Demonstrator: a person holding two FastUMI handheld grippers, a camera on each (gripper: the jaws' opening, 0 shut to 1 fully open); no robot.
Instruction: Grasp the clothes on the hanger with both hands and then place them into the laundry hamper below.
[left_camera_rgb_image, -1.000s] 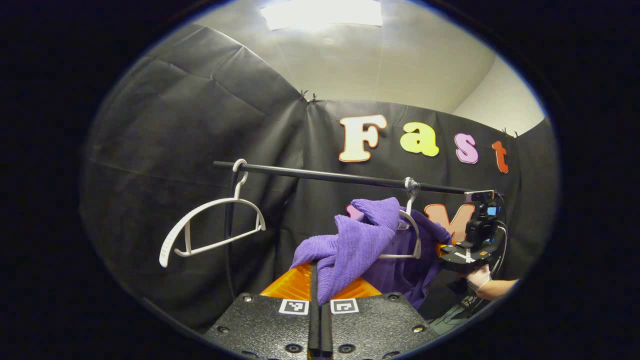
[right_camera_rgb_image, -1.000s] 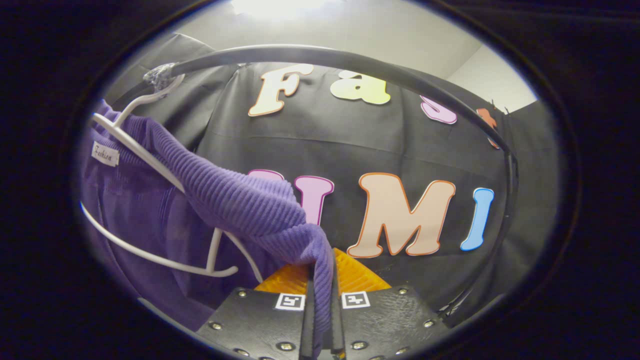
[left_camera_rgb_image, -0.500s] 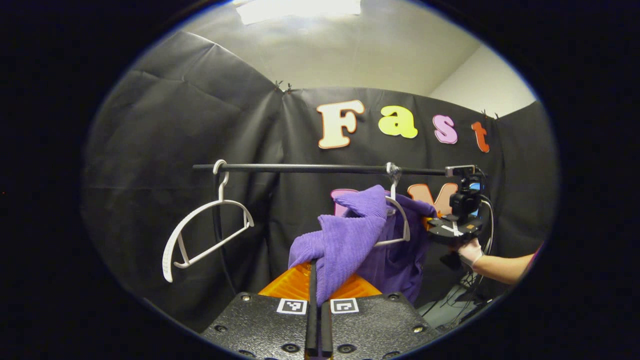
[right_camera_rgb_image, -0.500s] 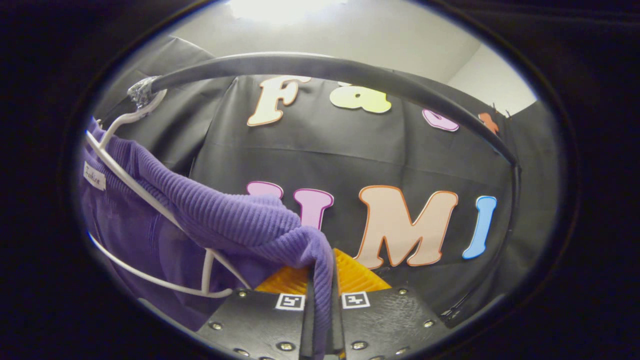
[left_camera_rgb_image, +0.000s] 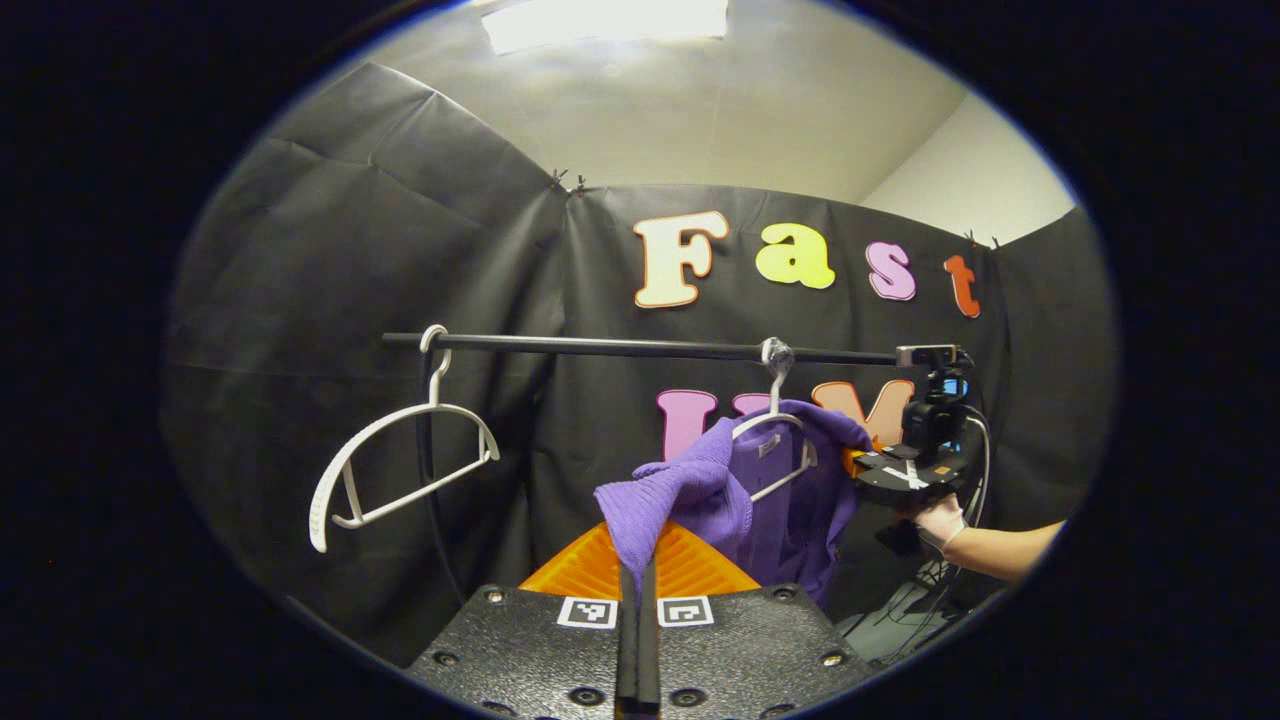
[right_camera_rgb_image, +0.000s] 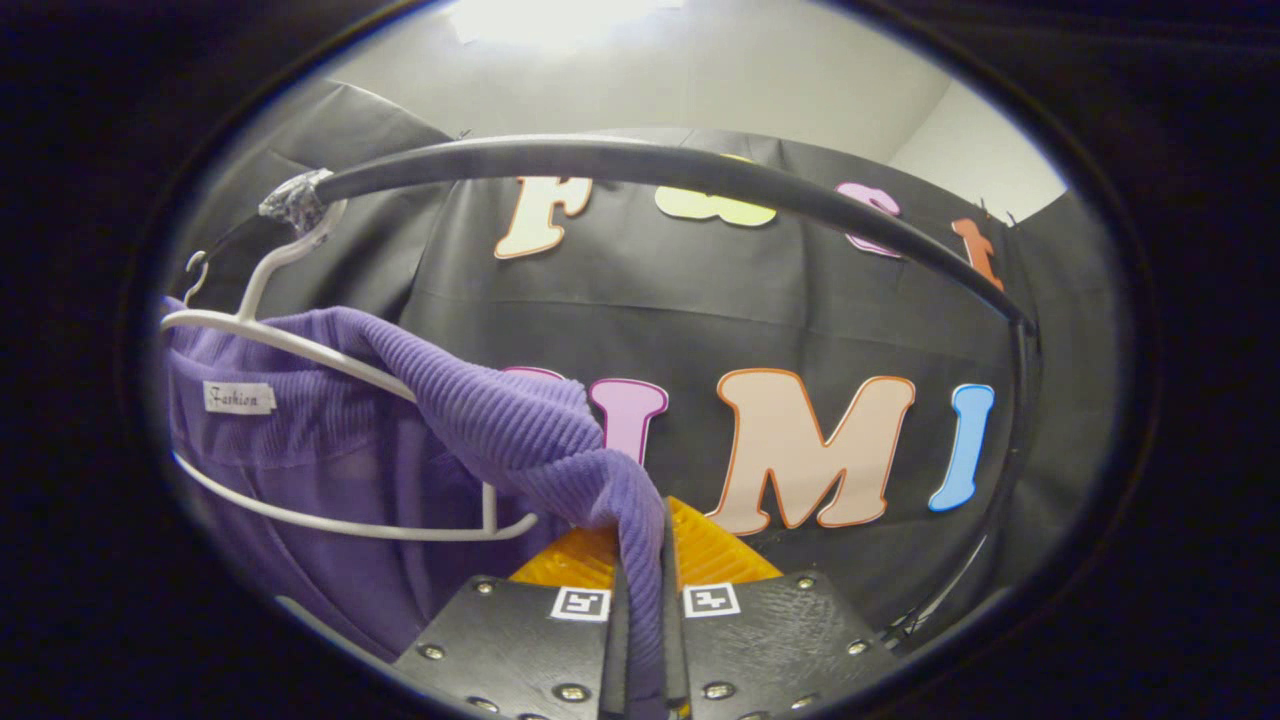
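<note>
In the left gripper view, your left tool (left_camera_rgb_image: 637, 610) sits at 6 o'clock with its fingers pressed together on a fold of the purple garment (left_camera_rgb_image: 740, 490). The cloth rises from the pinch toward 1 o'clock, where the rest of it hangs on a white hanger (left_camera_rgb_image: 775, 440) hooked over the black rail (left_camera_rgb_image: 620, 347). An empty white hanger (left_camera_rgb_image: 390, 460) hangs from the same rail at 9 o'clock, tilted. At 3 o'clock your other hand (left_camera_rgb_image: 940, 520) holds the right tool (left_camera_rgb_image: 862, 462) against the garment's far shoulder; from here you cannot tell how its fingers stand.

In the right gripper view, your right tool (right_camera_rgb_image: 642, 620) at 6 o'clock has its fingers closed on a ribbed strip of the purple garment (right_camera_rgb_image: 480, 410), which runs up toward 10 o'clock over the arm of the white hanger (right_camera_rgb_image: 330, 360). The garment's body hangs at 8 o'clock with a small white label (right_camera_rgb_image: 238, 397) at the neckline. The hanger's hook catches the black rail (right_camera_rgb_image: 640, 165), which arcs from 10 to 2 o'clock.
</note>
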